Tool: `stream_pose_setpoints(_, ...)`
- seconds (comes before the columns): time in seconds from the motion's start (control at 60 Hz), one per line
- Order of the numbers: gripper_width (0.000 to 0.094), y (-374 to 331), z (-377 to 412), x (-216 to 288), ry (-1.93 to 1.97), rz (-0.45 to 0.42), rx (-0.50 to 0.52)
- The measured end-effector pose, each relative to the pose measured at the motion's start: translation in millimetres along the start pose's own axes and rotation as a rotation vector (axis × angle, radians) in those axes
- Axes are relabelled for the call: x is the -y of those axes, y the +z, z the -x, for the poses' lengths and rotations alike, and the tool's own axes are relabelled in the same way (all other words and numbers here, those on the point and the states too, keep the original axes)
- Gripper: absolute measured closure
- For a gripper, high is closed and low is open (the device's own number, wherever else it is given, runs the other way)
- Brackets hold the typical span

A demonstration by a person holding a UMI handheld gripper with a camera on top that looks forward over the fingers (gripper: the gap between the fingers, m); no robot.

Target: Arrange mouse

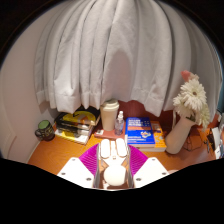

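Ahead of you a white curtain [105, 50] hangs in folds across the whole back of the scene, with a shadow cast on its middle. Below it runs a wooden desk [55, 152], its brown top showing to the left of the fingers. On the right stands a vase [180, 132] of white and pink flowers [190, 95], leaning slightly toward the curtain. Just left of the vase lies a blue book [140, 128], flat on the desk. On the left side you see a stack of yellow and dark items [76, 125], too small to tell apart, and beside it a small dark jar [44, 129]. Between the stack and the book stands a beige cup [110, 115], upright, with a small bottle [120, 122] just beside it. Your gripper [113, 158] has its pads [90, 157] pressed on a white mouse [114, 160], which is held between the fingers, lifted above the desk's near edge.
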State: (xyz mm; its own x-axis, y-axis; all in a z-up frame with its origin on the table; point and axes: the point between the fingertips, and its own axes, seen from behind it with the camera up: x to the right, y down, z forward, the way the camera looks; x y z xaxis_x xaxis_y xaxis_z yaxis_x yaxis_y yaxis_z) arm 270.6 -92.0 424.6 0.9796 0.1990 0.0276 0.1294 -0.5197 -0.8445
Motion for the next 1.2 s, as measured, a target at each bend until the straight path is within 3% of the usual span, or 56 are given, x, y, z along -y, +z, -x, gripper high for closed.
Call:
stream_pose_setpoints(0.117,0.0544,-61,-110,33,-0.001,-0.103,-0.062)
stream_pose_setpoints(0.2,0.0544,-86,-187,19,0.002,-0.132,-0.127)
stream_pose_setpoints(0.417,0.0544,-64,-300,-100,0.056,0.041,-0.18)
stream_pose_setpoints(0.617,0.0544,-31,-311,-198,0.115,0.168,-0.16)
stream_pose_setpoints(0.8,0.0535,-8,-296,-248,0.113,0.228,-0.114)
stream_pose_setpoints(1.05,0.0367,-5,-299,-253,0.165,0.219,-0.156)
stream_pose_setpoints(1.167,0.0063,-9,-311,-252,0.135,0.25,-0.209)
stream_pose_setpoints(1.2,0.0084,-11,-309,-247,0.134,0.251,-0.201)
